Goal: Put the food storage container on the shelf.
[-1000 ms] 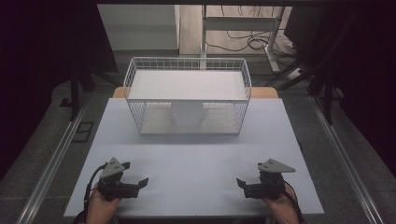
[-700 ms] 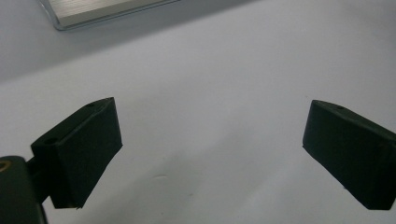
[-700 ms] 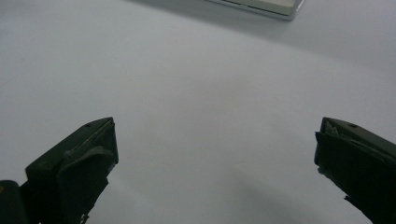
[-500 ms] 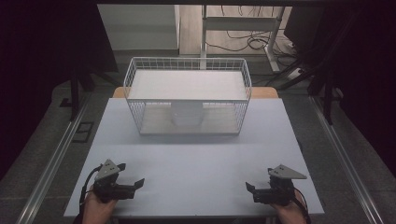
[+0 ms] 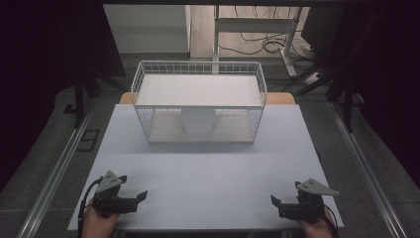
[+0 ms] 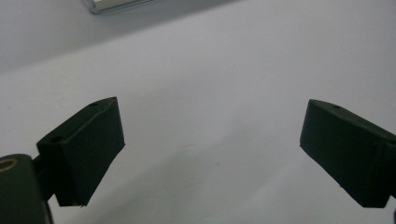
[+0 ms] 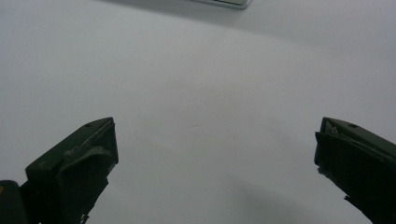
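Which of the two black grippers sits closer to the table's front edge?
The right gripper; the left gripper lies slightly farther up the pale table.

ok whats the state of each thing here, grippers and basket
left gripper: jaws open, holding nothing, low at the near left of the table
right gripper: jaws open, holding nothing, low at the near right
basket: upright at the far side of the table, a white round thing inside
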A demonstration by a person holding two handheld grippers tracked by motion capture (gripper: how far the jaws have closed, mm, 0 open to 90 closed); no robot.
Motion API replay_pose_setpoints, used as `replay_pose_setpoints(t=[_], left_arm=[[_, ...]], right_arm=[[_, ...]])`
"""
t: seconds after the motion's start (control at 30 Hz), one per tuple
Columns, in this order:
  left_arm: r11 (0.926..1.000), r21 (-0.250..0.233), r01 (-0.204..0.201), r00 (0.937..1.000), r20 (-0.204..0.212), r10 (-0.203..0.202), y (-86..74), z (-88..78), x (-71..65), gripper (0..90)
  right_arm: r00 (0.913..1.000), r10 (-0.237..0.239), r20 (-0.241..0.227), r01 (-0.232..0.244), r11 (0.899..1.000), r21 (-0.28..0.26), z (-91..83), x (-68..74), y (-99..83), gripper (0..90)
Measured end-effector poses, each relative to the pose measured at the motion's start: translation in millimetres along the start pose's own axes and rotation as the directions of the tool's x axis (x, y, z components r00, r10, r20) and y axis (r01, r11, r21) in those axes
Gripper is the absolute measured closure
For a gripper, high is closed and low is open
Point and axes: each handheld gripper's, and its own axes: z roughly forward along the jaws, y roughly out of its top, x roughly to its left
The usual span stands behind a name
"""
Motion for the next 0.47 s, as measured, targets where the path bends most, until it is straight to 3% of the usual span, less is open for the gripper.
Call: replay_pose_setpoints(t=[0.2,0.3,0.47], left_arm=[[0.9998,0.009,0.018,0.9998,-0.013,-0.017,-3.5,-2.3,5.2,5.6],[0.9995,0.025,0.021,0.9997,-0.009,-0.021,-3.2,-0.5,5.8,5.3],[0.9987,0.039,0.033,0.9995,-0.003,-0.033,-2.6,1.1,6.9,5.3]], right_arm=[[0.9986,-0.009,0.052,0.007,1.000,0.023,-4.6,-8.2,-3.6,0.0],[0.9990,0.016,0.041,-0.018,0.999,0.028,-4.2,-11.3,-3.9,0.0],[0.9990,-0.002,0.045,-0.001,0.998,0.060,-0.8,-9.9,-2.9,0.2]])
